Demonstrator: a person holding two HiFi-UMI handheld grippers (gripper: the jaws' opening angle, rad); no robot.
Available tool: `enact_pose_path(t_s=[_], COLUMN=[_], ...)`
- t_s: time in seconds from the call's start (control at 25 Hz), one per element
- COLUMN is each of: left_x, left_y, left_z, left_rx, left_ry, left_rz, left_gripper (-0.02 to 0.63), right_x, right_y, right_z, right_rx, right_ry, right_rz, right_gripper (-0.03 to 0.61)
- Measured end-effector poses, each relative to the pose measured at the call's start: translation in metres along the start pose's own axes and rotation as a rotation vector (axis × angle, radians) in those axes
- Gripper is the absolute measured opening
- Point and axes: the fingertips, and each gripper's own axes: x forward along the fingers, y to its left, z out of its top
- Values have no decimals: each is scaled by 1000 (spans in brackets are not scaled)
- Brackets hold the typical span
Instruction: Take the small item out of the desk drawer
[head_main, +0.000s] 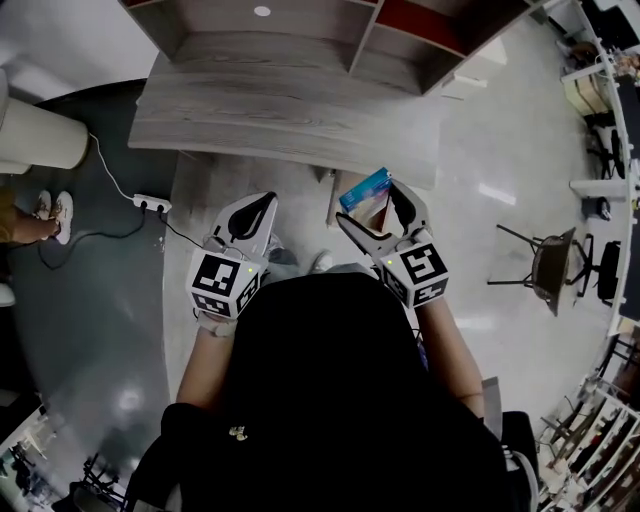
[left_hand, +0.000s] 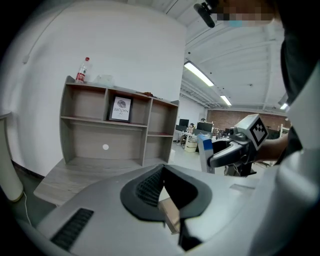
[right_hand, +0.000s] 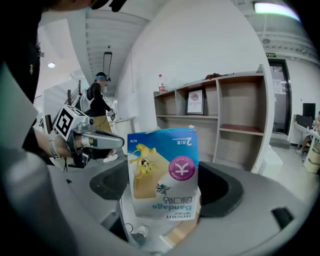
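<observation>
My right gripper (head_main: 368, 200) is shut on a small blue and white bandage box (head_main: 364, 187), held up in front of the grey wooden desk (head_main: 280, 110). In the right gripper view the box (right_hand: 165, 175) stands upside down between the dark pads (right_hand: 224, 190). My left gripper (head_main: 267, 200) hangs to the left of it with its jaws together and nothing in them. Its own view shows the tips meeting (left_hand: 162, 170), with the right gripper (left_hand: 235, 150) and box (left_hand: 204, 150) beyond. A strip of light wood (left_hand: 170, 214) shows below the jaws; I cannot tell whether it is the drawer.
A shelf unit (left_hand: 107, 132) on the desk carries a framed picture (left_hand: 120, 109), with a bottle (left_hand: 82, 70) on top. A power strip (head_main: 152, 203) and cable lie on the floor at the left, near a white bin (head_main: 40, 135). A chair (head_main: 550, 265) stands at the right.
</observation>
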Motion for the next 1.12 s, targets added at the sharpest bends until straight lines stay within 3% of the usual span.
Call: enact_pose_path(t_s=[0.52,1.12], left_x=[-7,-13], left_y=[2,7], left_z=[21,23], left_rx=[10,20], left_ry=[-57,-73], left_rz=[-26,-45], left_gripper=[9,9], right_x=[-23,-21], right_y=[8,20], right_z=[46,66], right_rx=[11,-33], right_ry=[-154,-215], right_rz=[0,10], right_gripper=[426,427])
